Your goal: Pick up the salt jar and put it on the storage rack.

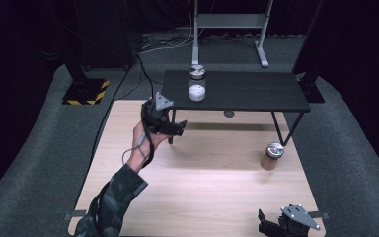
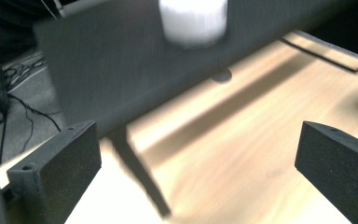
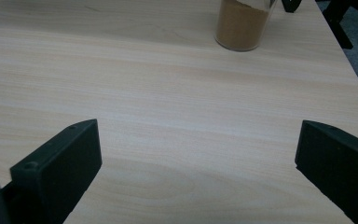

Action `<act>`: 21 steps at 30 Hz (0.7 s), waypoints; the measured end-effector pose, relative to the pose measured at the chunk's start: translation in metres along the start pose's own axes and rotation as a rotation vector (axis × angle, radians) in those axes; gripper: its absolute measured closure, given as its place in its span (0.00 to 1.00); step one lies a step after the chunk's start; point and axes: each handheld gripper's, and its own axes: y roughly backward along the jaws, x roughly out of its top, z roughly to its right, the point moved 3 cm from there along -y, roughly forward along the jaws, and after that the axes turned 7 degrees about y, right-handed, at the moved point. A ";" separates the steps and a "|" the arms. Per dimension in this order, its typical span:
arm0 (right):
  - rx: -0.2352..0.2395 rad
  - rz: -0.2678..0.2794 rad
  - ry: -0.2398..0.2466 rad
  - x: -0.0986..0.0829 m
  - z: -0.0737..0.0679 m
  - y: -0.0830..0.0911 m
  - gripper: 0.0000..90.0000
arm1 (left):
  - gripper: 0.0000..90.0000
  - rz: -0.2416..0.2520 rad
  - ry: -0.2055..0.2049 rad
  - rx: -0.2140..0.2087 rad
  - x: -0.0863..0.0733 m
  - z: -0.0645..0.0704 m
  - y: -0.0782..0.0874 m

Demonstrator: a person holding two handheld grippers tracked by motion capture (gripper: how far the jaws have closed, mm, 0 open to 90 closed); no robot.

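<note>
Your left gripper (image 1: 177, 129) is raised at the black shelf's (image 1: 256, 94) near left corner, jaws spread wide and empty. Ahead of it, up on the shelf, stands an upright jar of white powder (image 1: 197, 83). Your right gripper (image 1: 269, 222) sits low over the wooden table (image 1: 202, 187), jaws also wide apart, empty. Straight beyond it stands an upright jar of brown powder (image 3: 242, 23).

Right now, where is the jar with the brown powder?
In the high view the brown-powder jar stands on the wooden table, at its right side, just beside the right front leg of the black shelf.
</note>
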 end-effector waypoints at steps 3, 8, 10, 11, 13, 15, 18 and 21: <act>0.003 -0.001 0.006 0.001 -0.002 -0.001 0.00 | 0.00 -0.030 0.033 0.024 -0.044 -0.006 0.014; 0.012 -0.007 0.014 0.002 -0.004 -0.004 0.00 | 0.01 -0.105 0.139 0.121 -0.103 -0.008 0.019; 0.015 -0.008 0.017 0.002 -0.005 -0.005 0.00 | 0.01 -0.142 0.177 0.152 -0.128 -0.010 0.017; 0.016 -0.007 0.018 0.002 -0.005 -0.005 0.00 | 0.01 -0.162 0.186 0.167 -0.138 -0.010 0.017; 0.016 -0.010 0.019 0.002 -0.005 -0.005 0.00 | 0.01 -0.181 0.222 0.187 -0.159 -0.011 0.016; 0.015 -0.011 0.015 0.002 -0.006 -0.006 0.00 | 0.01 -0.190 0.243 0.203 -0.175 -0.011 0.017; 0.014 -0.011 0.016 0.002 -0.006 -0.007 0.00 | 0.01 -0.214 0.254 0.210 -0.185 -0.011 0.017; 0.011 -0.009 0.018 0.002 -0.008 -0.007 0.00 | 0.01 -0.222 0.274 0.222 -0.198 -0.011 0.018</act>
